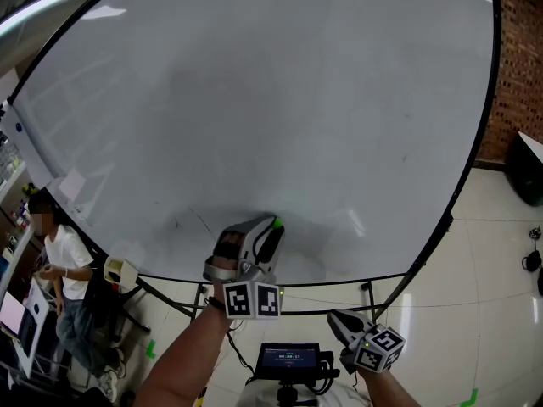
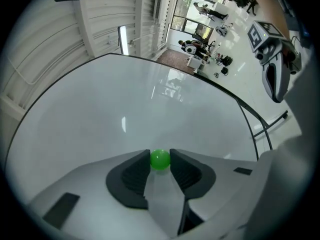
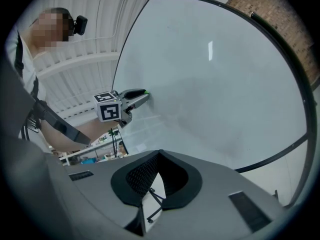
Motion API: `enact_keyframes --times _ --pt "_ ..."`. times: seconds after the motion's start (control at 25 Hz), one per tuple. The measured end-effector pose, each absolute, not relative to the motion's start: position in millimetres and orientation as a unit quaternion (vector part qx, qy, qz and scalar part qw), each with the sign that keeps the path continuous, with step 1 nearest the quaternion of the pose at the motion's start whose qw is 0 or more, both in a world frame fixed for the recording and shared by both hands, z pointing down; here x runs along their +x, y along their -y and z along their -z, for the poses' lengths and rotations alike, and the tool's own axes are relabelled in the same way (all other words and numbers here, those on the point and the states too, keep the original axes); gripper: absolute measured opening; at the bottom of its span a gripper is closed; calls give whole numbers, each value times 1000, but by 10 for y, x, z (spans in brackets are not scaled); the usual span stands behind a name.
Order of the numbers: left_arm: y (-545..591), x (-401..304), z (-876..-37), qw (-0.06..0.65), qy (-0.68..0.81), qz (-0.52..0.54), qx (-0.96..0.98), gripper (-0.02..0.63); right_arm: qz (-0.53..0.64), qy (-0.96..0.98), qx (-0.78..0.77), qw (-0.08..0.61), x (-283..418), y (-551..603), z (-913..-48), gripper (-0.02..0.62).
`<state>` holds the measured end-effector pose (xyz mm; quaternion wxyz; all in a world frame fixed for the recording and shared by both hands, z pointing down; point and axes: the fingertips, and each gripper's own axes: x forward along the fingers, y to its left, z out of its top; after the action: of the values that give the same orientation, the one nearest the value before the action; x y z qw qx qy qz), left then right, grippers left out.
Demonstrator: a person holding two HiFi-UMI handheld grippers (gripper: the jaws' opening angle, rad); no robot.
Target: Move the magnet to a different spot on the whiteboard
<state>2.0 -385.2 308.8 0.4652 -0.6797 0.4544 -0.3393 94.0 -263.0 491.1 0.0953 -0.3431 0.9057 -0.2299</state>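
Your left gripper clamps the green magnet at the whiteboard. Seat it flat before releasing. Your right gripper is closed and empty.

A red brick wall stands at 2 o'clock in the head view. Below it, at 4 o'clock, a pale, glossy tile floor spreads out, with green tape marks at 7 o'clock. A strip light glows at 11 o'clock. A person in a white top is at 8 o'clock. In the left gripper view, white ribbed panelling fills 11 o'clock and windows show at 1 o'clock.
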Motion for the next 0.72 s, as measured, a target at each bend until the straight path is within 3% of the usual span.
enact_keyframes --times 0.72 --pt "3928 95 -3029 481 -475 336 -656 150 222 -898 -366 100 1228 2614 -4906 20"
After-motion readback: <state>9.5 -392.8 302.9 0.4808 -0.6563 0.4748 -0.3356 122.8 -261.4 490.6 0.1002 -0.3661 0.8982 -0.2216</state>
